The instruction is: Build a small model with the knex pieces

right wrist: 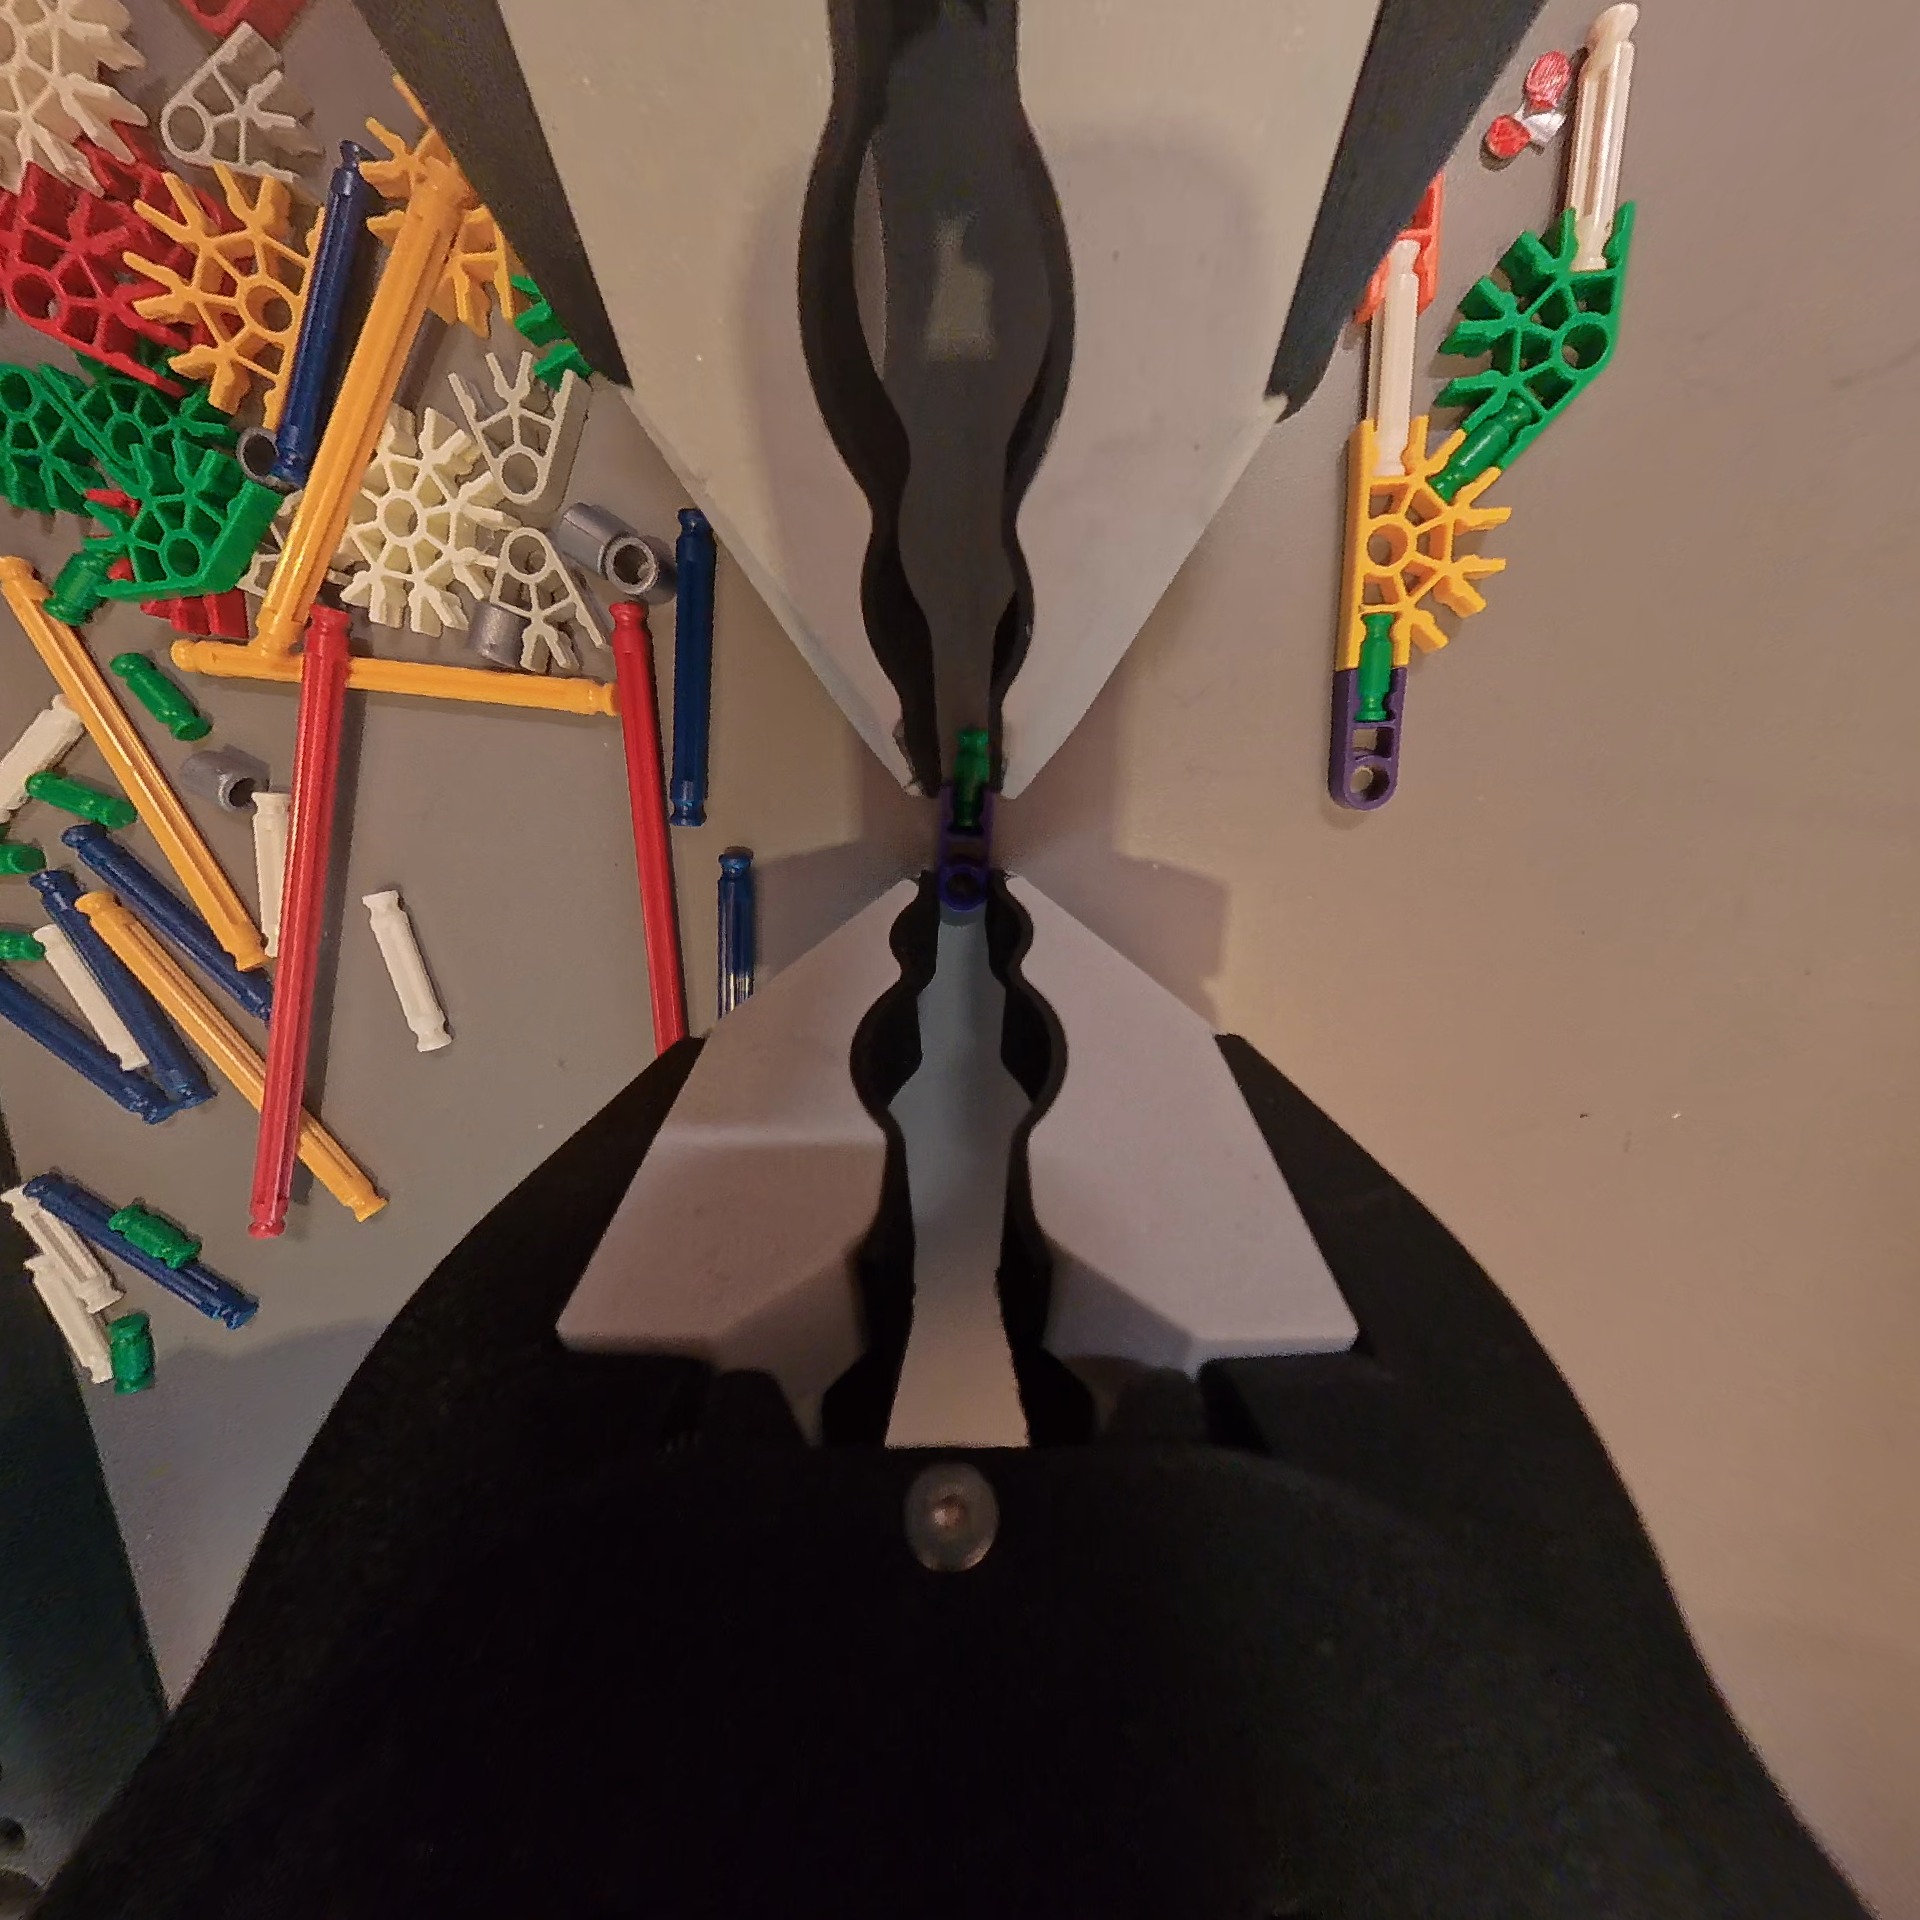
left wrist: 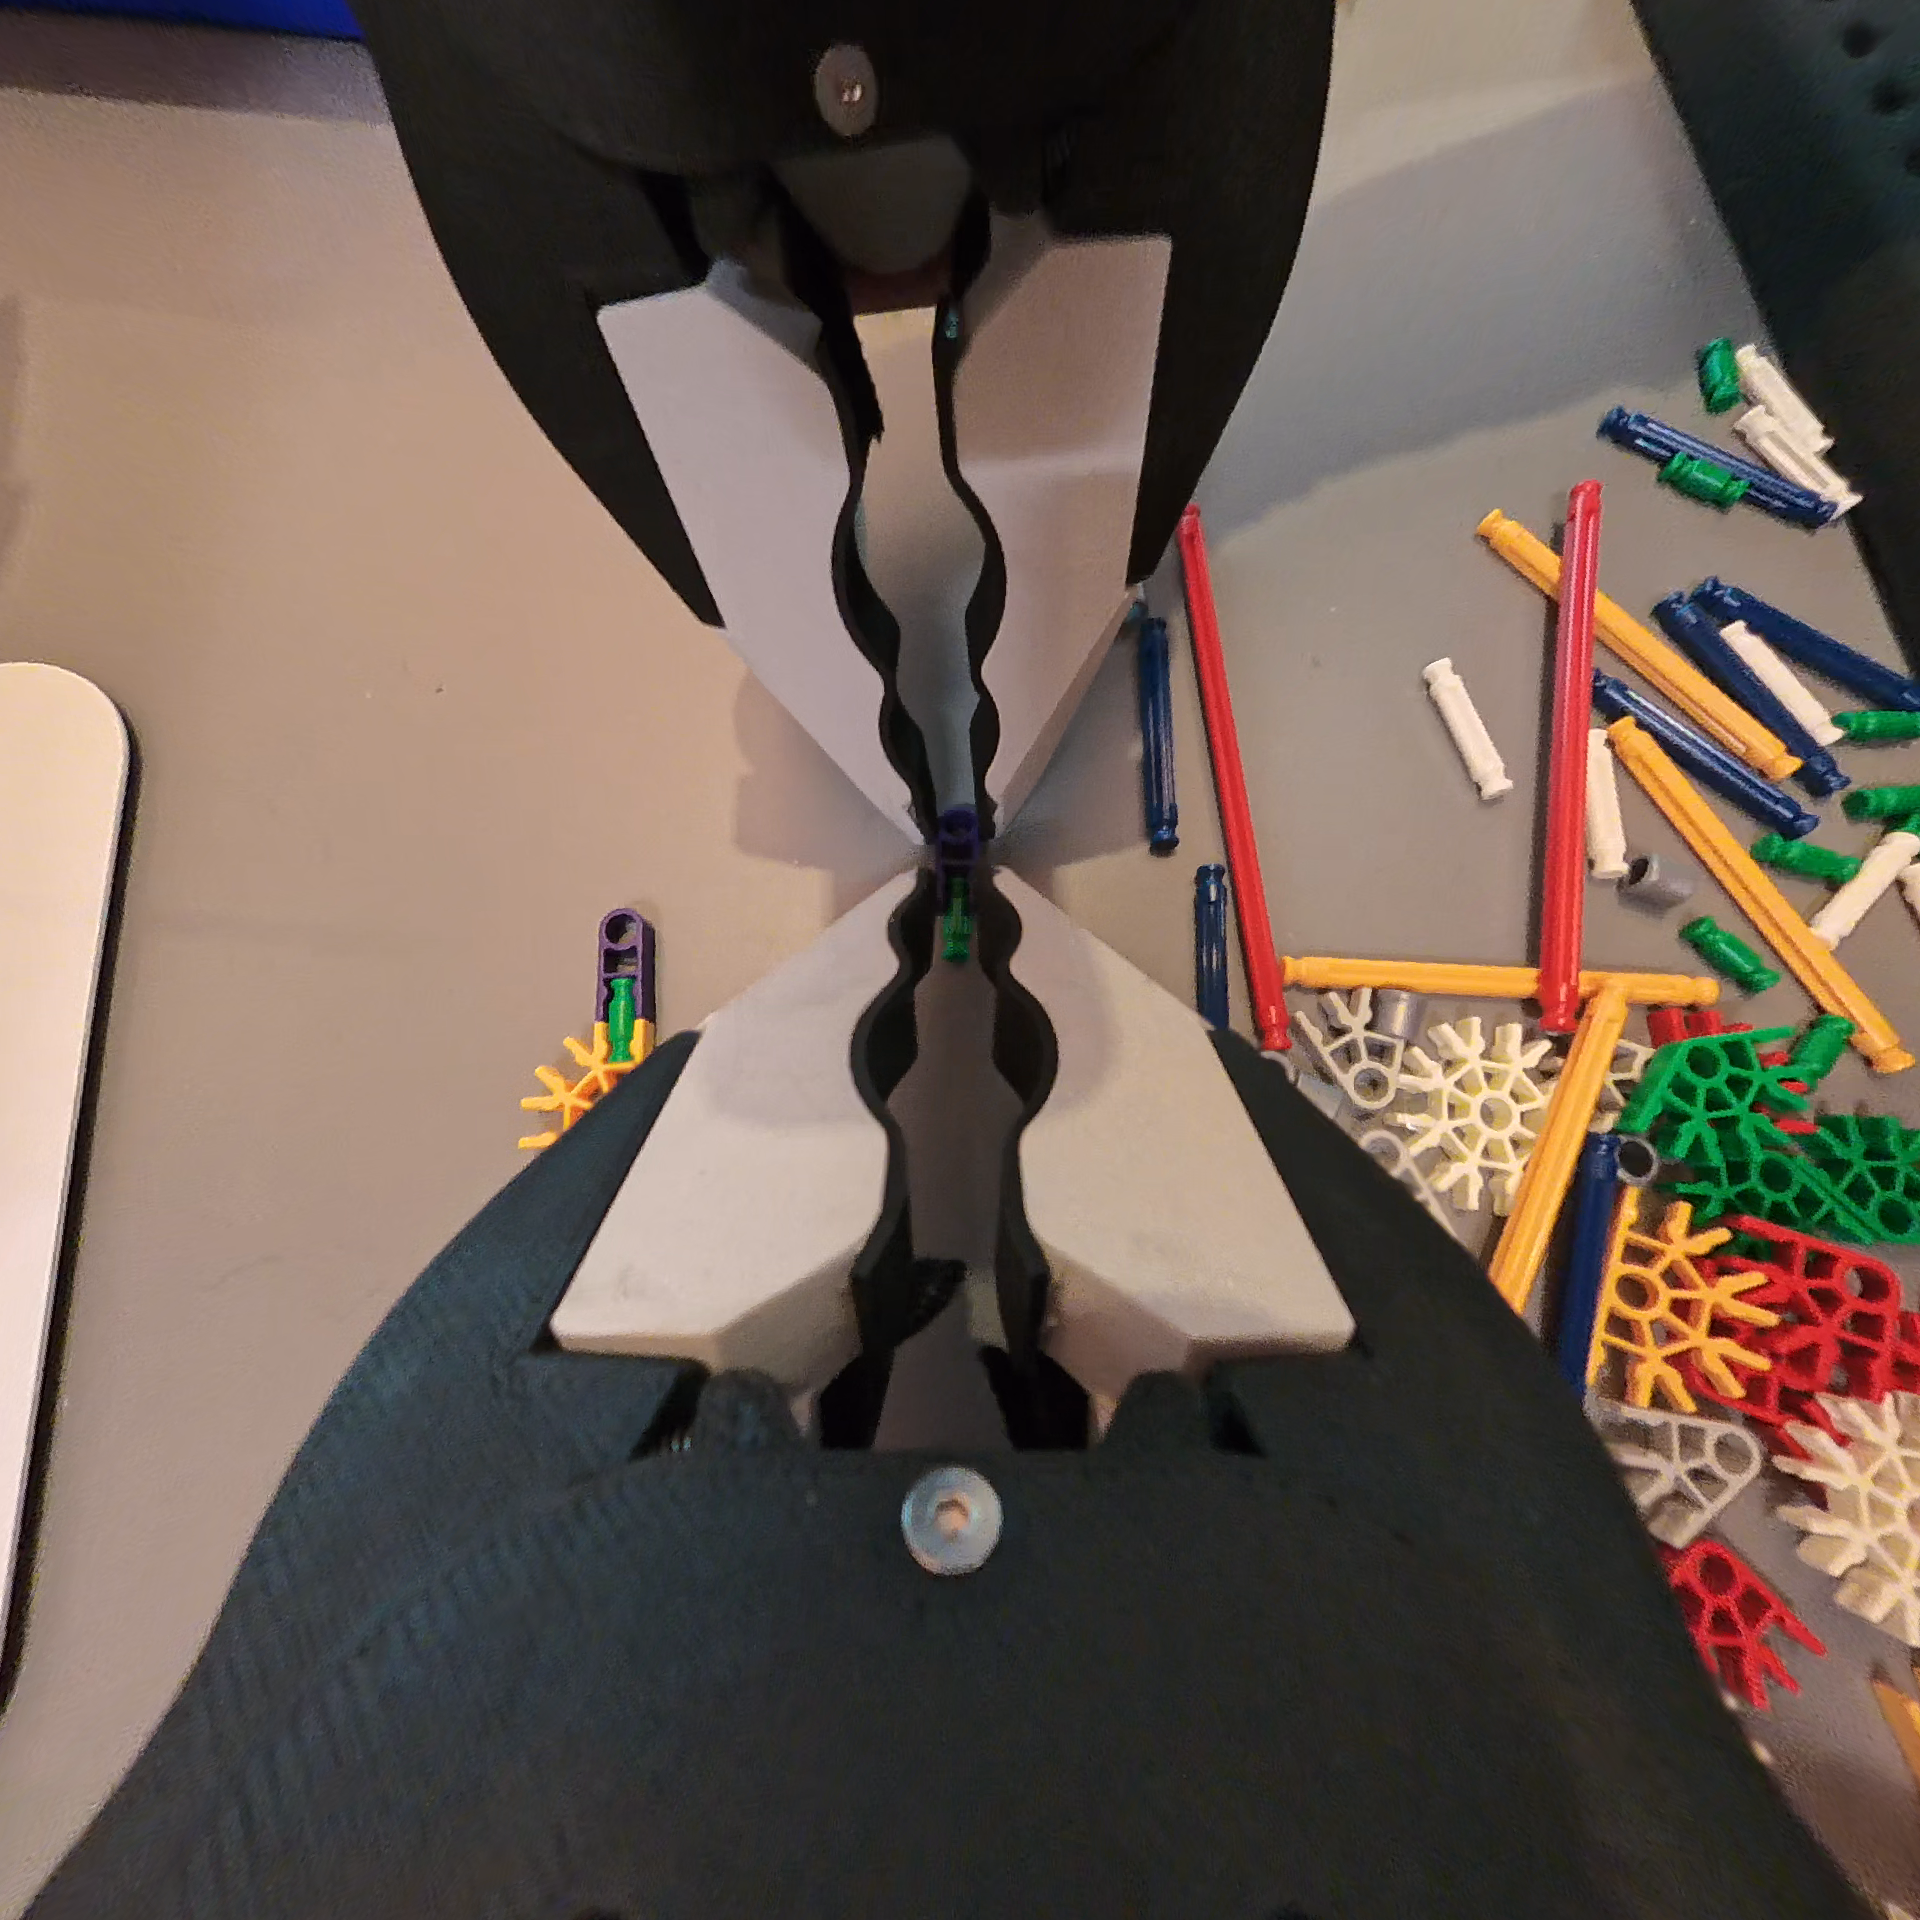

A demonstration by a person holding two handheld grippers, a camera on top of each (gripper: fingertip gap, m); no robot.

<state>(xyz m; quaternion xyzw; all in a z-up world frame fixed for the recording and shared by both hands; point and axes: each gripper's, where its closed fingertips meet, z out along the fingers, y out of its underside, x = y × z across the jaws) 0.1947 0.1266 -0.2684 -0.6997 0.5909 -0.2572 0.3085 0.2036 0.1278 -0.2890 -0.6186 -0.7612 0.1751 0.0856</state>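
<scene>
My two grippers meet tip to tip above a grey table. In the left wrist view my left gripper [left wrist: 956, 883] comes from below, shut on a short green rod [left wrist: 956, 925]. My right gripper [left wrist: 961, 821] comes from above, shut on a small purple connector [left wrist: 958, 840]. In the right wrist view my right gripper [right wrist: 966, 883] holds the purple connector [right wrist: 966, 862] and the left gripper [right wrist: 963, 774] holds the green rod [right wrist: 972, 764]. The rod's end sits in the connector's slot.
A small build of purple, yellow and green connectors with white rods [right wrist: 1397, 540] lies on the table; part of it shows beside my left gripper [left wrist: 613, 997]. A pile of loose rods and connectors [left wrist: 1621, 1039] [right wrist: 260, 520] lies alongside. A white flat slab [left wrist: 52, 1039] is at the left edge.
</scene>
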